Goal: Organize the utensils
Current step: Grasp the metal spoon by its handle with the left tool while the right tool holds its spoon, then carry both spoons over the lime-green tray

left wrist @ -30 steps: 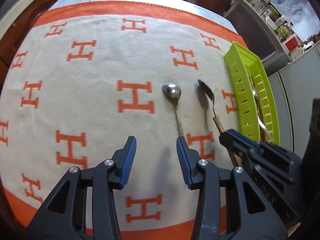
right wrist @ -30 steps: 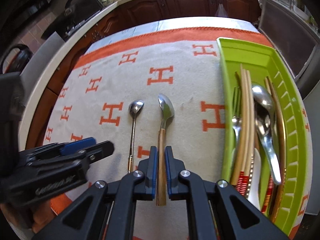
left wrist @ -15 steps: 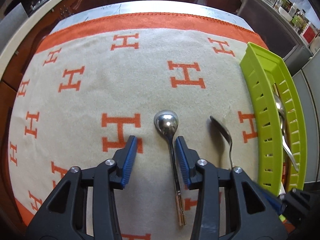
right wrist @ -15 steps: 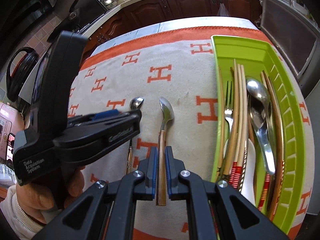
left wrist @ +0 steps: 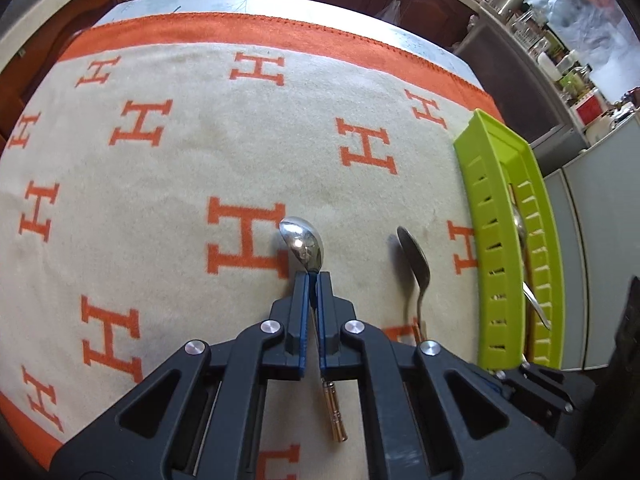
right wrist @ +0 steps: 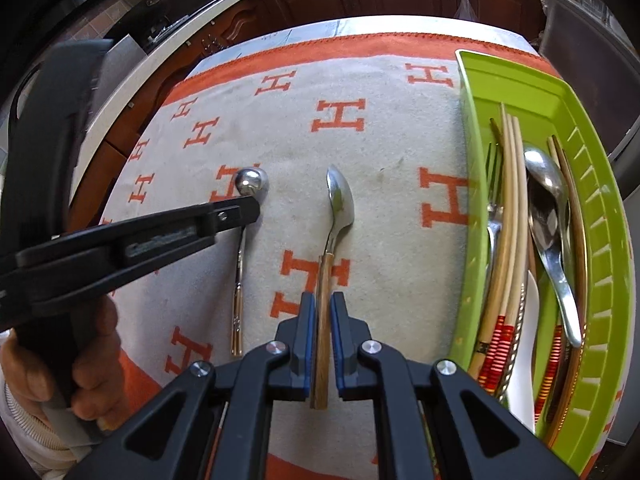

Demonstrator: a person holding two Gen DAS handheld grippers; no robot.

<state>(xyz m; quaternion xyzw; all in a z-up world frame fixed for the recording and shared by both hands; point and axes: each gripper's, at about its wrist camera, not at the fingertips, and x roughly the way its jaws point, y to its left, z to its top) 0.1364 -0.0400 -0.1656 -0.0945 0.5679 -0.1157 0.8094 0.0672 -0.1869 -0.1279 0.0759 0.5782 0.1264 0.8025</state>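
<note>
Two spoons lie side by side on the cream cloth with orange H letters [right wrist: 384,148], and you have a gripper on each. Your left gripper [left wrist: 314,280], at the lower centre of its own view, has its blue-padded jaws pressed together on the thin neck of the small round-bowled steel spoon with a gold-tipped handle [left wrist: 303,245]; the bowl sticks out just past the fingertips and the gold end shows below, between the black arms. In the right wrist view that same gripper reaches in from the left edge, with your hand [right wrist: 86,364] wrapped round its grip at lower left.

Your right gripper [right wrist: 322,304], at the bottom centre of its view, has its jaws narrow around the brown handle of the pointed steel spoon with a wooden handle [right wrist: 340,204], the pads just beside the wood; you cannot tell whether they squeeze it.

Along the right edge sits the lime-green slotted plastic tray [right wrist: 600,216], holding chopsticks, a fork and larger spoons.
</note>
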